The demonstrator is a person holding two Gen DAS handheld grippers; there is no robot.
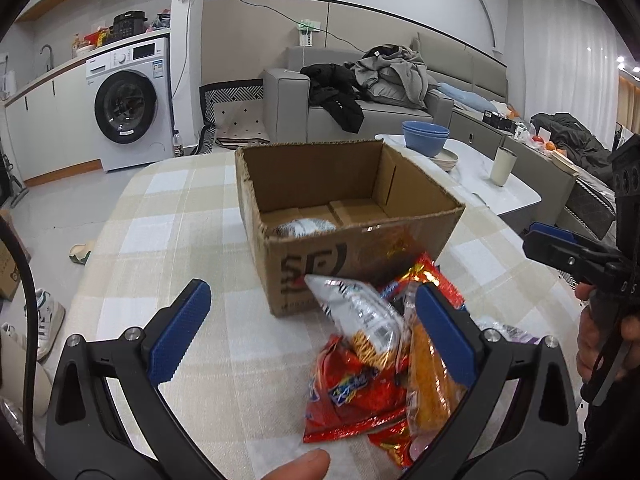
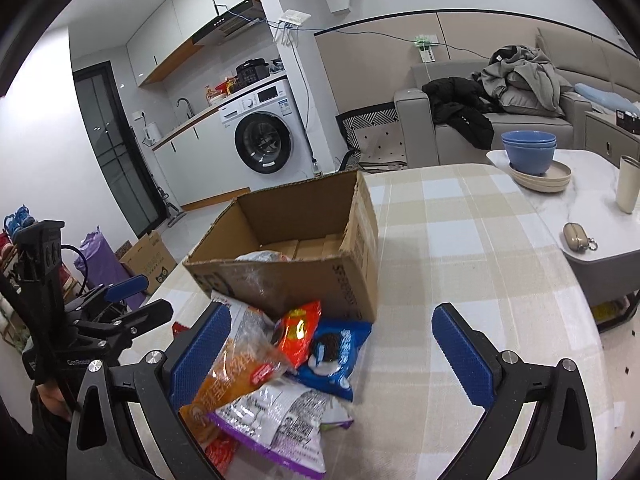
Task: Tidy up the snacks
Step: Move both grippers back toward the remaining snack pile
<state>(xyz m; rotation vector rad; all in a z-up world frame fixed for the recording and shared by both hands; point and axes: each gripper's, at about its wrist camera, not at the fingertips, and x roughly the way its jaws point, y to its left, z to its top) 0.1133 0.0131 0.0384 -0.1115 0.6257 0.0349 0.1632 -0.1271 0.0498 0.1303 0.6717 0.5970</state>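
Note:
An open cardboard box [image 1: 352, 256] [image 2: 304, 276] stands on the checked tablecloth with one silvery packet [image 1: 308, 227] inside. A pile of snack bags lies in front of it: a silver bag [image 1: 360, 312], red bags [image 1: 352, 396], an orange bag [image 2: 224, 372], a blue cookie packet [image 2: 332, 354] and a white-purple bag [image 2: 280, 416]. My left gripper [image 1: 308, 332] is open and empty just left of the pile. My right gripper [image 2: 332, 360] is open above the pile, empty.
A low white table [image 2: 592, 184] to the right holds blue bowls [image 2: 528, 152] on plates, a cup [image 2: 628, 184] and a small pouch [image 2: 576, 236]. A sofa with clothes [image 1: 380, 80] and a washing machine [image 1: 128, 104] stand behind. Shoes and boxes lie on the floor at left.

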